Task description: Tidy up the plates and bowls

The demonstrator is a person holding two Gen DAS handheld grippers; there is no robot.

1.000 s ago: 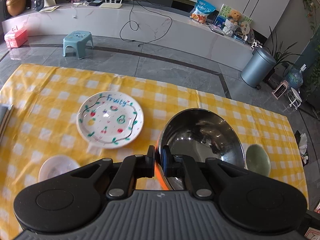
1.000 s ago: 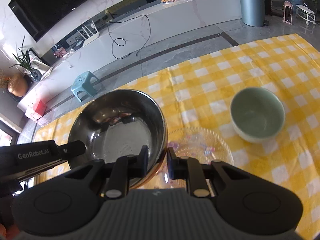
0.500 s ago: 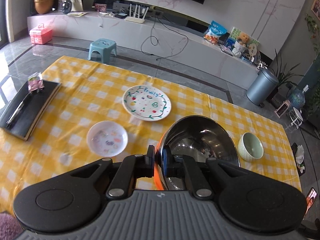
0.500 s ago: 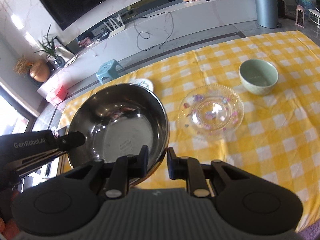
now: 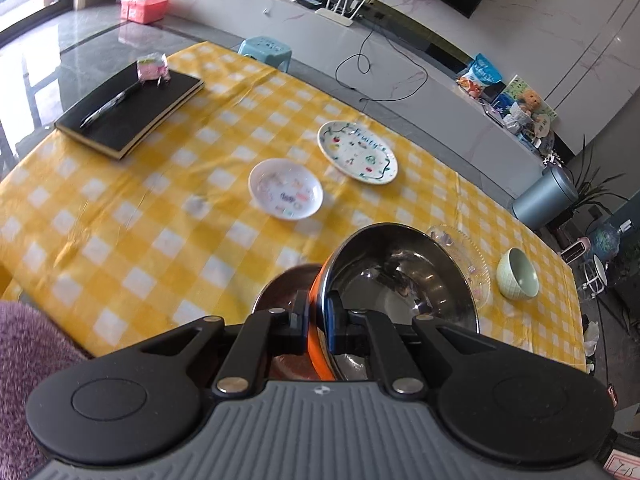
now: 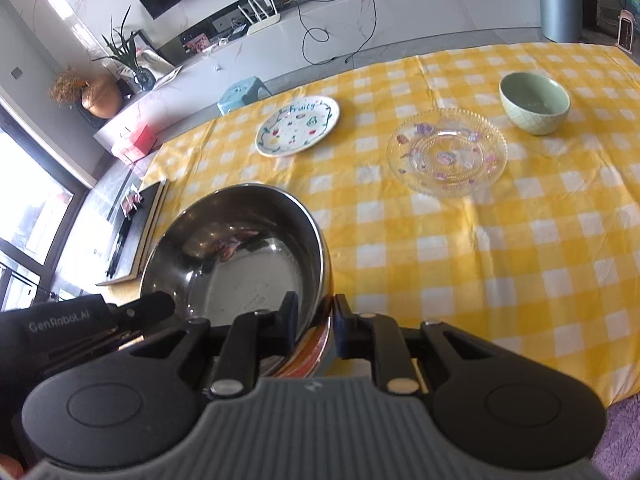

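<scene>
Both grippers hold one steel bowl with an orange outside above the near edge of the yellow checked table. My left gripper is shut on its left rim. My right gripper is shut on its right rim. Under the held bowl shows a second, brownish bowl, mostly hidden. Farther off lie a "Fruity" plate, a small white plate, a clear glass plate and a green bowl.
A black notebook with a pen and a pink packet lies at the table's far left corner. A purple rug shows below the near table edge. Beyond the table are a blue stool and a grey bin.
Both grippers have carried the steel bowl back toward the near table edge. The plates and green bowl now look farther away. A second bowl has come into view beneath.
</scene>
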